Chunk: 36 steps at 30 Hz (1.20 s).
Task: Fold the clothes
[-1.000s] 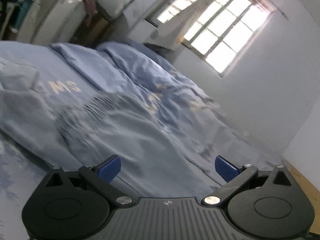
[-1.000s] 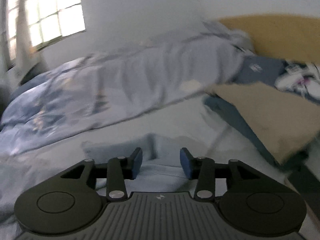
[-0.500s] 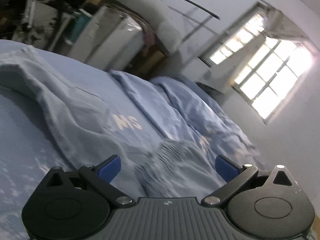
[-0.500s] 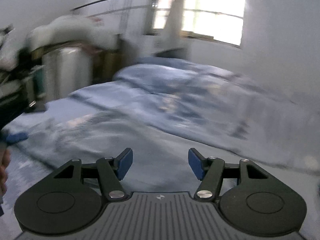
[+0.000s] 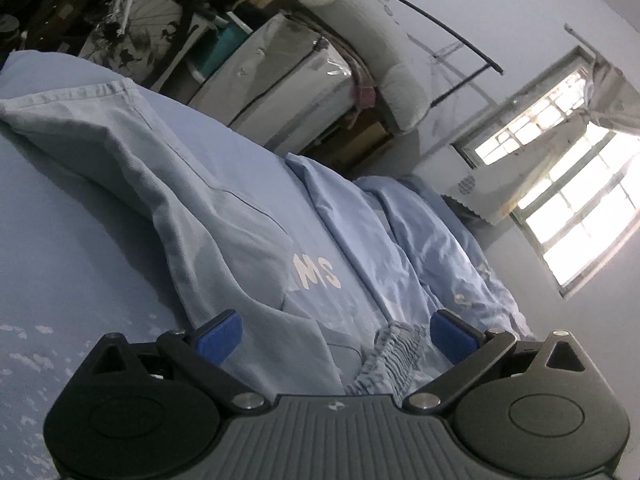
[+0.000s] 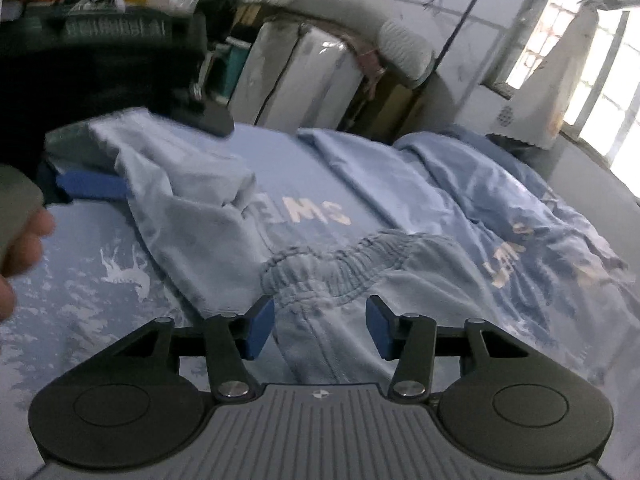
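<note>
Pale blue shorts (image 6: 224, 216) spread rumpled on the bed (image 6: 80, 320), over a blue sheet with white print — gathered elastic waistband (image 6: 344, 256) nearest the right gripper (image 6: 320, 326), one leg trailing off toward the far left.

Right gripper low over the waistband, blue pads parted, jaws just been closing a little; cloth visible in the gap, pads not pressing on it.

Left gripper (image 5: 336, 338) spread wide, shorts fabric lying under the gap, nothing pinched. In the right view, one blue finger (image 6: 92, 186) of that gripper poking in from the left edge beside the far leg of the shorts, touching or just short of it — cannot tell. Bare fingertips of a hand (image 6: 20, 256) at the same edge.

Crumpled blue duvet (image 6: 500, 208) bunched along the far right of the bed. White letters (image 6: 304, 212) on the sheet just past the shorts. Bright window (image 5: 580, 208) on the right wall, clutter and a white wrapped bundle (image 6: 300, 80) behind the bed.
</note>
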Motion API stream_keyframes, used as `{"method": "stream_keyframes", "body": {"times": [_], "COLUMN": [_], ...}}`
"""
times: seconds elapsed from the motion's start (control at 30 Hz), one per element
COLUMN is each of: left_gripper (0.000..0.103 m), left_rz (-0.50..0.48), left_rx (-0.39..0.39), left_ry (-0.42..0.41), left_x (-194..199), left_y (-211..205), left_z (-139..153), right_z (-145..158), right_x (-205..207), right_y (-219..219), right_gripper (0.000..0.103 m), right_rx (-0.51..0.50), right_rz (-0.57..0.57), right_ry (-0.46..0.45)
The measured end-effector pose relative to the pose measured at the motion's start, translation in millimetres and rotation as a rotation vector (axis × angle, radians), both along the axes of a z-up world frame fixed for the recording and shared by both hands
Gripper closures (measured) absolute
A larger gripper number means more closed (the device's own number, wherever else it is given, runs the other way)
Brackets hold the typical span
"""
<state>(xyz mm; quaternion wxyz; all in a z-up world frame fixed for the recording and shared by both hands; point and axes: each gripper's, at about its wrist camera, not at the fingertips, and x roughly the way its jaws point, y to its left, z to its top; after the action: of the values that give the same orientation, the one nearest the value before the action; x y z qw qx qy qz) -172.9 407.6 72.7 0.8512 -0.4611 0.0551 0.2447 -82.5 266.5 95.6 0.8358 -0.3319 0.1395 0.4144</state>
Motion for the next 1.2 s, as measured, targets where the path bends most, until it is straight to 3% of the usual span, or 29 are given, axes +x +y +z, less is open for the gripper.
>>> {"method": "stream_keyframes", "body": {"times": [0.4, 0.6, 0.67, 0.77, 1.0, 1.2], "left_gripper": [0.000, 0.000, 0.000, 0.000, 0.000, 0.000], "left_rz": [0.010, 0.009, 0.011, 0.013, 0.004, 0.008], "left_rx": [-0.049, -0.066, -0.072, -0.079, -0.088, -0.094], "left_ry": [-0.017, -0.019, -0.020, -0.021, -0.018, -0.021], "left_x": [-8, -8, -9, -9, -9, -9], "left_y": [11, 14, 15, 16, 18, 19], "left_z": [-6, -8, -8, -9, -10, -10], "right_z": [-34, -39, -40, -36, -38, -46], "right_x": [7, 13, 13, 11, 14, 15], "right_y": [41, 50, 49, 46, 49, 57], "right_gripper": [0.054, 0.066, 0.077, 0.079, 0.077, 0.069], "right_rx": [-0.145, -0.168, -0.171, -0.155, -0.139, -0.150], "right_rz": [0.019, 0.013, 0.020, 0.021, -0.009, -0.034], "right_ry": [-0.077, -0.066, -0.066, -0.072, -0.058, -0.076]}}
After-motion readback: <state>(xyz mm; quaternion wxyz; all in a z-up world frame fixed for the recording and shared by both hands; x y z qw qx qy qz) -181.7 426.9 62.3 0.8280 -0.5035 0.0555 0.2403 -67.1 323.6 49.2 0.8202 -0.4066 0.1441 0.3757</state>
